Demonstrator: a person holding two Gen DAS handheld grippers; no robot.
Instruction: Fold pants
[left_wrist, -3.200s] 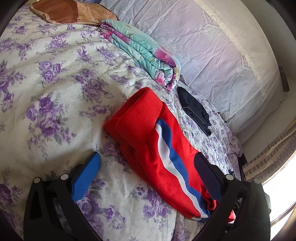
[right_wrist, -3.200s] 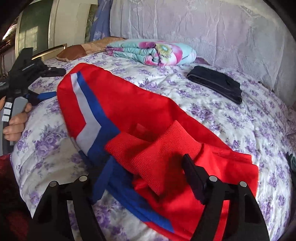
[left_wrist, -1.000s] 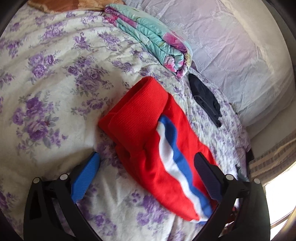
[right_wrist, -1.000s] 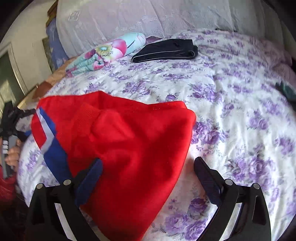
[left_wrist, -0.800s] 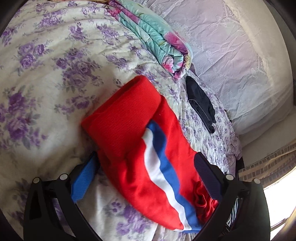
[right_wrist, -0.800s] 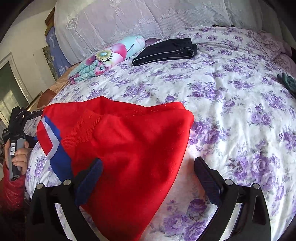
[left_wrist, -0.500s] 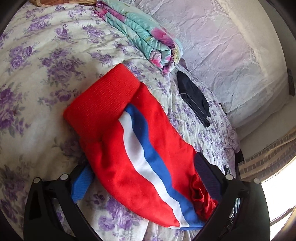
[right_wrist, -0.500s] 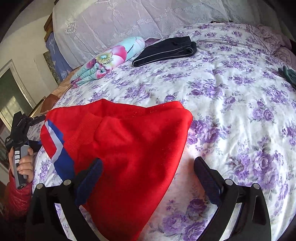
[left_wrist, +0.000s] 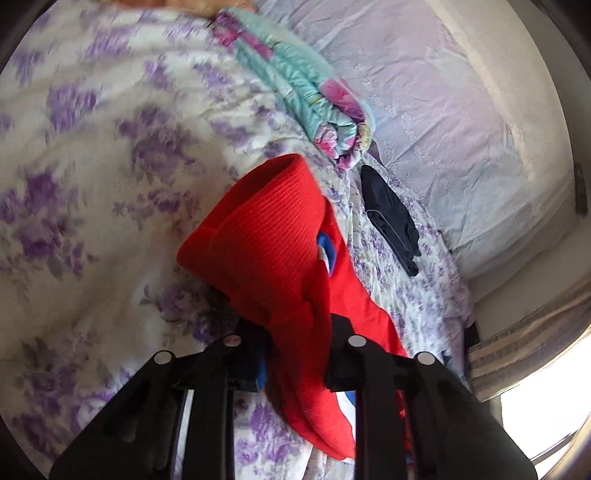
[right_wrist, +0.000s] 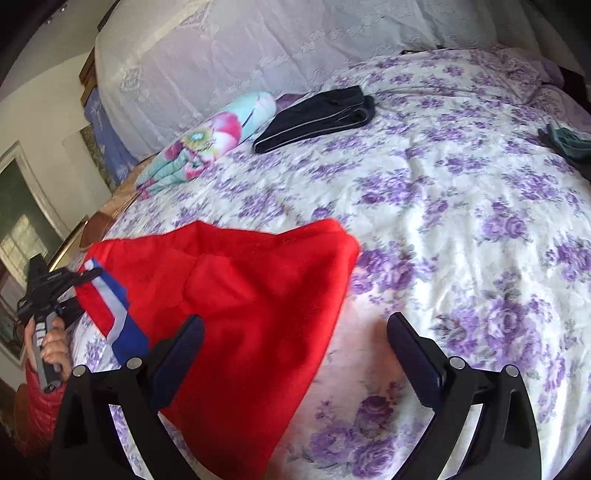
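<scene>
Red pants (left_wrist: 266, 240) with a blue and white side stripe lie folded on the purple-flowered bedspread (left_wrist: 92, 166). My left gripper (left_wrist: 297, 328) has its jaws closing on the near edge of the pants. The red fabric is bunched between its pads, and a ribbed red band stands up just beyond. In the right wrist view the pants (right_wrist: 240, 288) spread across the lower left, and the left gripper (right_wrist: 55, 291) shows at their striped end, held by a hand (right_wrist: 51, 343). My right gripper (right_wrist: 295, 325) is open, one finger over the red fabric, the other over the bedspread.
A rolled floral blanket (right_wrist: 210, 136) and a folded dark garment (right_wrist: 317, 114) lie near the lace-covered headboard (right_wrist: 258, 44). A teal cloth (right_wrist: 565, 140) sits at the bed's far right. Bright window light shows at the lower right of the left wrist view.
The left gripper's jaws have gone from wide open to pinched on the near edge of the red pants, bunching the fabric. The right gripper stays open in much the same spot.
</scene>
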